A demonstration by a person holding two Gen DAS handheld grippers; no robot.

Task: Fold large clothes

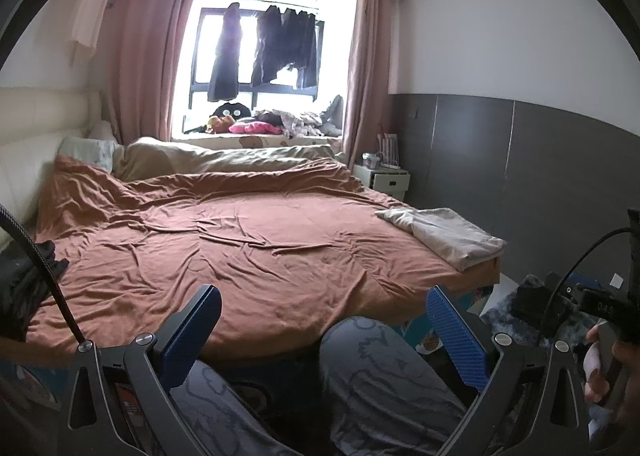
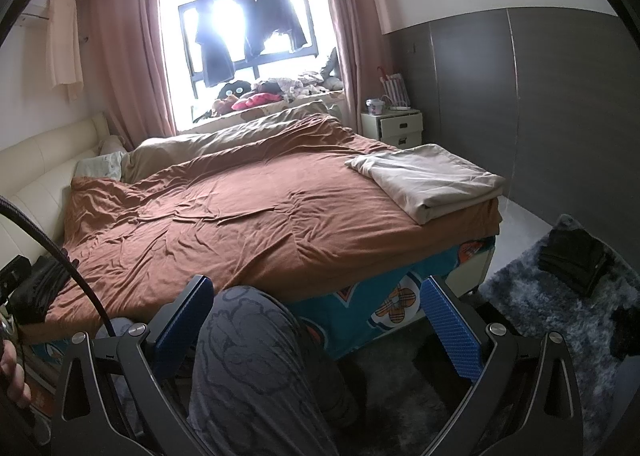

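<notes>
I hold both grippers, left (image 1: 324,320) and right (image 2: 318,310), fingers spread and empty; the folded beige cloth (image 2: 430,182) at two o'clock on the bed (image 2: 248,224) looks soft, limp, best pinched at corners.

The left hand-held gripper (image 1: 324,310) is being held wide apart above patterned trouser legs (image 1: 384,368). A folded beige cloth (image 1: 444,234) is lying on the bed (image 1: 240,240).
</notes>
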